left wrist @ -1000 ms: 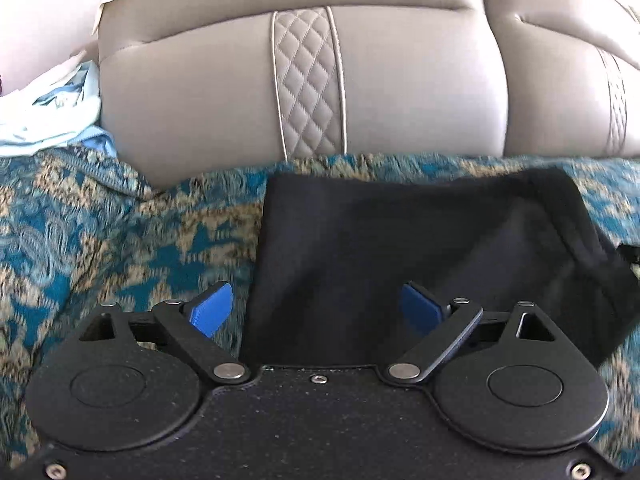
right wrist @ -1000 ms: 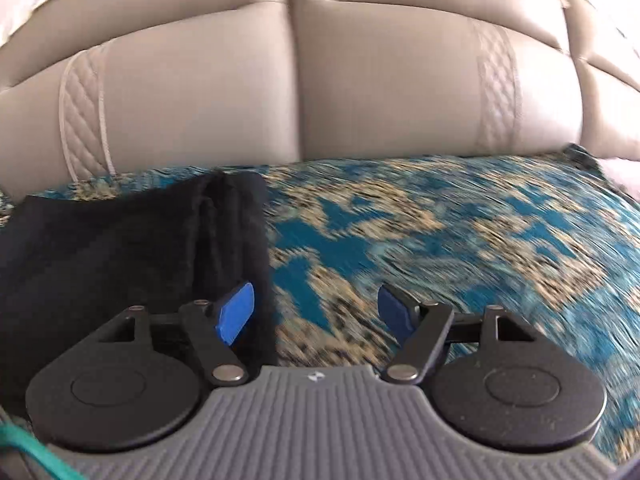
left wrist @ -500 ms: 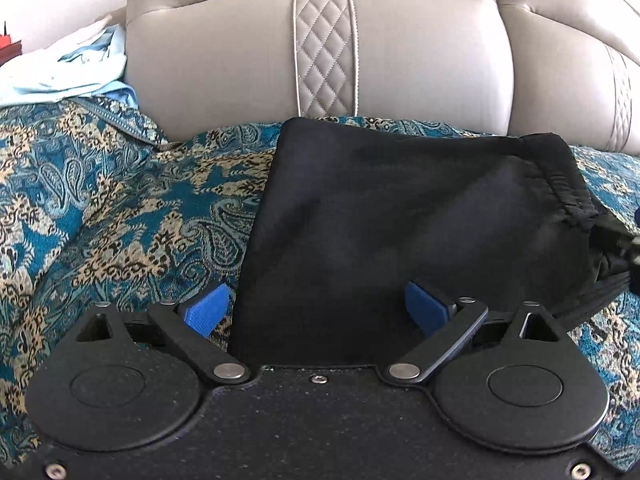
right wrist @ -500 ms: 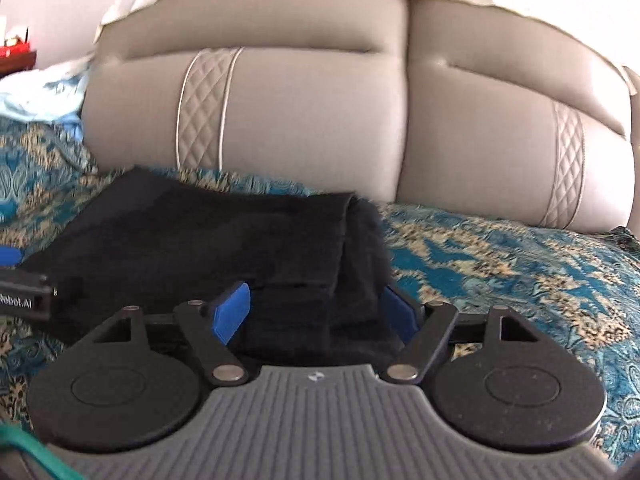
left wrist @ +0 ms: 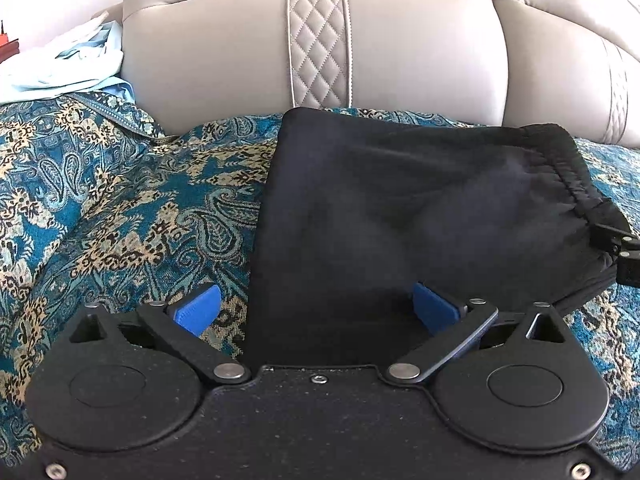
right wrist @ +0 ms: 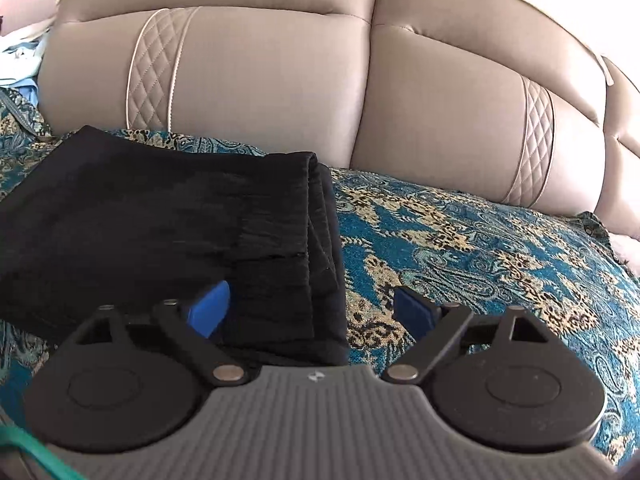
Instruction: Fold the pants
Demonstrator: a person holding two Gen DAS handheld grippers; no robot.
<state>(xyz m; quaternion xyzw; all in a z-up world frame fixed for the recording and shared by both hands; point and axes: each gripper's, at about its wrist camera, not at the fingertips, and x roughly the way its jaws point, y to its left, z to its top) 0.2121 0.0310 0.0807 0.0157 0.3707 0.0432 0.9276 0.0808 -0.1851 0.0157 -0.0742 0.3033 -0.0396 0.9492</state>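
Pants: the black pants (left wrist: 420, 216) are lying as a compact folded rectangle on the patterned teal cover (left wrist: 120, 208), close to the beige padded backrest (left wrist: 400, 40), elastic waistband (left wrist: 560, 172) facing the right side.
Step in hand: judging by the flat stacked layers, the fold is looking nearly finished, and both tools are letting go rather than gripping.
Left hand-held gripper (left wrist: 316, 310): its jaws are opening wide, straddling the pants' left edge, with the pads pressing on nothing.
Right hand-held gripper (right wrist: 312, 308): its jaws are opening too, spanning the layered right edge (right wrist: 320, 240), cloth lying between them but not pinched.
Next move: probably calling for either a final halving or a smoothing pass; a new grab would be needing all stacked layers caught together.
Edges: the left fold is running straight; the right layers are sitting slightly stepped.
Open room: bare cover is stretching well to both sides; the backrest is limiting the far side, and pale laundry (left wrist: 68, 64) is sitting well apart at far left.
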